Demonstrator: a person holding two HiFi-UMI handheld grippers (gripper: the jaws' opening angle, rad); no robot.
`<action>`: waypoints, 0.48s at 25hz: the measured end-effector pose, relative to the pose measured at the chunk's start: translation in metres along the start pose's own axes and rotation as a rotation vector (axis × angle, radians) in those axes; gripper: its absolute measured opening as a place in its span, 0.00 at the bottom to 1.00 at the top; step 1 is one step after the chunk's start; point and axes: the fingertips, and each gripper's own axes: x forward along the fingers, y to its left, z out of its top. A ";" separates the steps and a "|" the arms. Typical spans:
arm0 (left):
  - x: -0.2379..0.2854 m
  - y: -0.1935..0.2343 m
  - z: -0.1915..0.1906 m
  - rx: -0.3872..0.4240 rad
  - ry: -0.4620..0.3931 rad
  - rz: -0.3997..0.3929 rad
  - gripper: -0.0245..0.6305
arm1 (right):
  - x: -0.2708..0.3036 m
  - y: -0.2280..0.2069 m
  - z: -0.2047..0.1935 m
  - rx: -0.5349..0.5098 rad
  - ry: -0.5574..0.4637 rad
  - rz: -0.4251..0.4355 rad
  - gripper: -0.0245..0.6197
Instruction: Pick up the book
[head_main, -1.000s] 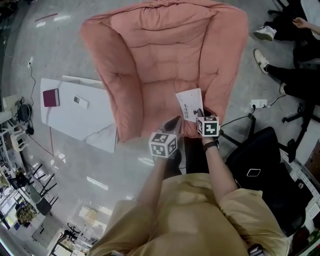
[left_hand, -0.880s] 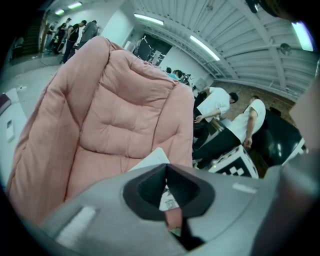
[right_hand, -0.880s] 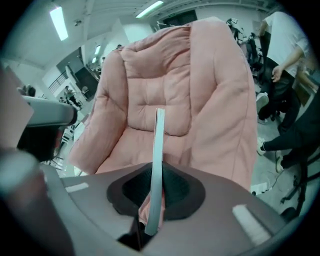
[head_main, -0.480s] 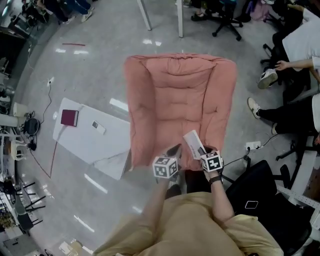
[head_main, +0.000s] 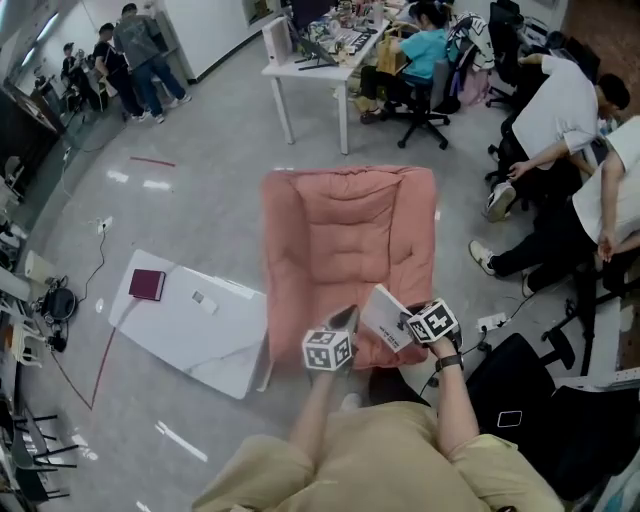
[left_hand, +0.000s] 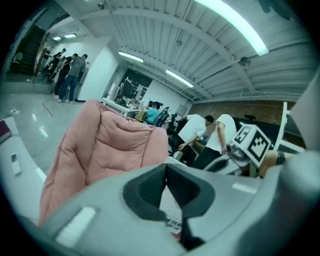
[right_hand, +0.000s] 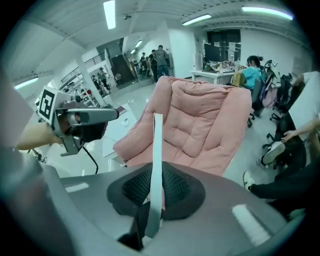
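Note:
A thin white book (head_main: 383, 318) hangs in the air above the front edge of the pink padded chair (head_main: 345, 240). My right gripper (head_main: 405, 322) is shut on it. In the right gripper view the book (right_hand: 157, 145) stands edge-on between the pads of that gripper (right_hand: 156, 172), with the chair (right_hand: 200, 120) beyond. My left gripper (head_main: 345, 320) sits just left of the book, its fingertips together. In the left gripper view its pads (left_hand: 145, 192) meet at the tip, and a printed strip of the book (left_hand: 172, 220) shows low behind them.
A low white table (head_main: 215, 345) lies left of the chair, bearing a maroon notebook (head_main: 147, 285) and a small white device (head_main: 200, 298). A black office chair (head_main: 530, 400) stands at my right. People sit at the right and back, near a white desk (head_main: 315, 60).
Both grippers have risen, the book coming up off the chair seat in the right one. The head view has lifted, so the chair looks smaller and more of the room shows.

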 end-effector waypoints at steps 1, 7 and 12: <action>-0.005 -0.006 0.004 0.020 -0.010 -0.015 0.04 | -0.011 0.005 0.002 -0.023 0.007 -0.004 0.11; -0.021 -0.045 -0.011 0.057 -0.023 -0.071 0.04 | -0.046 0.015 -0.026 -0.042 0.030 -0.068 0.11; -0.024 -0.073 -0.010 0.069 -0.028 -0.079 0.04 | -0.068 0.013 -0.049 -0.087 0.103 -0.042 0.11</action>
